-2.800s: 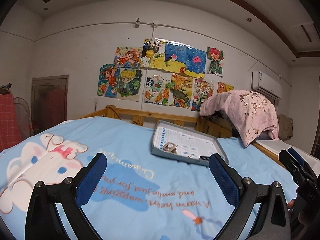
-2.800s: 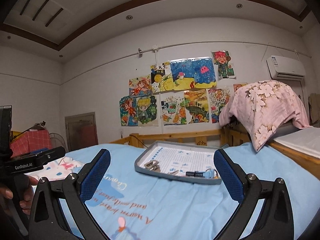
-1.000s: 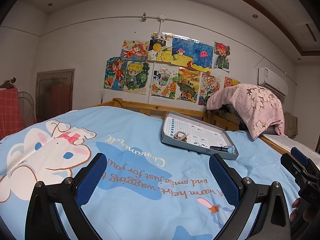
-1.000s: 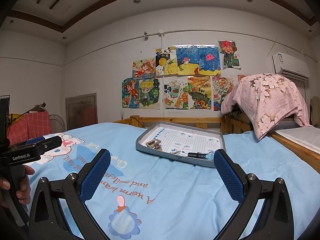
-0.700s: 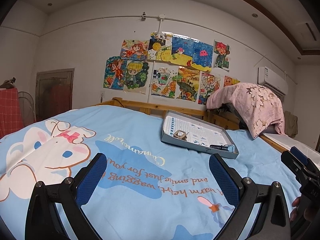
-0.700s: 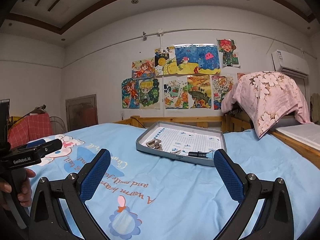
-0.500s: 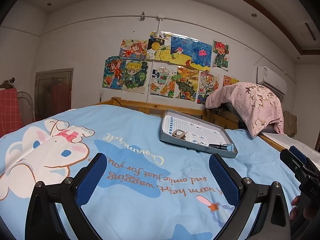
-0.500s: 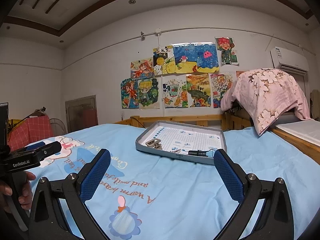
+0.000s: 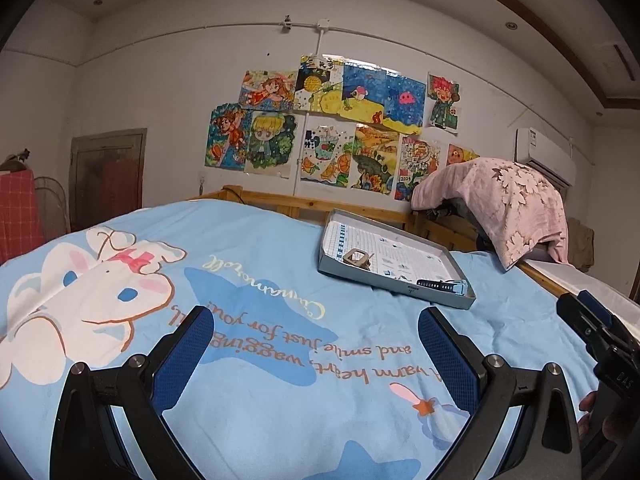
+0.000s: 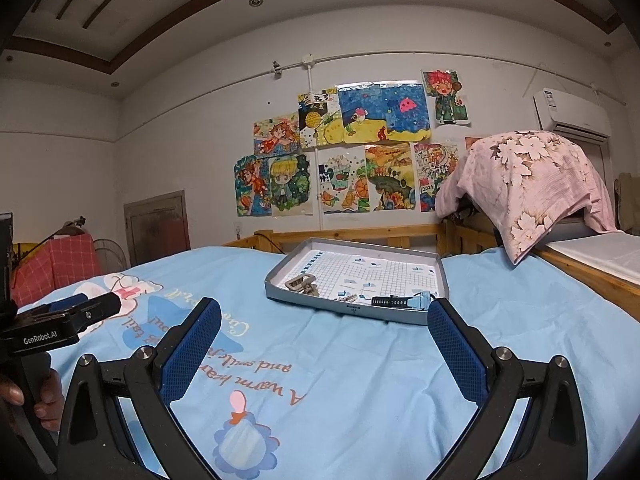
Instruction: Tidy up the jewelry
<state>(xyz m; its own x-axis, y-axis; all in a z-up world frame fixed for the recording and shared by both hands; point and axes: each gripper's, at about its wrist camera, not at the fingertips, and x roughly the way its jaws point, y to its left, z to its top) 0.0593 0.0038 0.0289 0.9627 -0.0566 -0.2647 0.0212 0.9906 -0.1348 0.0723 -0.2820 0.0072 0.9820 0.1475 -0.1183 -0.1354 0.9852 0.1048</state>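
A grey tray [image 9: 448,295] [image 10: 276,294] with a gridded paper lining lies on the blue bedspread ahead. Inside it are a metal ring-like clasp piece [image 9: 357,258] [image 10: 302,282], a black and light-blue watch band [image 9: 442,286] [image 10: 402,302] at the near edge, and small bits I cannot make out. My left gripper [image 9: 316,350] is open and empty above the bedspread, short of the tray. My right gripper [image 10: 324,338] is open and empty, its right fingertip [image 10: 438,312] just before the tray's near corner.
The blue cartoon bedspread [image 9: 240,300] covers the bed. A wooden bed rail [image 10: 360,234] runs behind the tray. A pink floral cloth [image 10: 528,184] drapes over something at the right. The other hand-held gripper shows at each view's edge [image 9: 600,332] [image 10: 56,324].
Both grippers have drifted slightly while staying open. The tray now sits a little lower and nearer in both views. Nothing was picked up.
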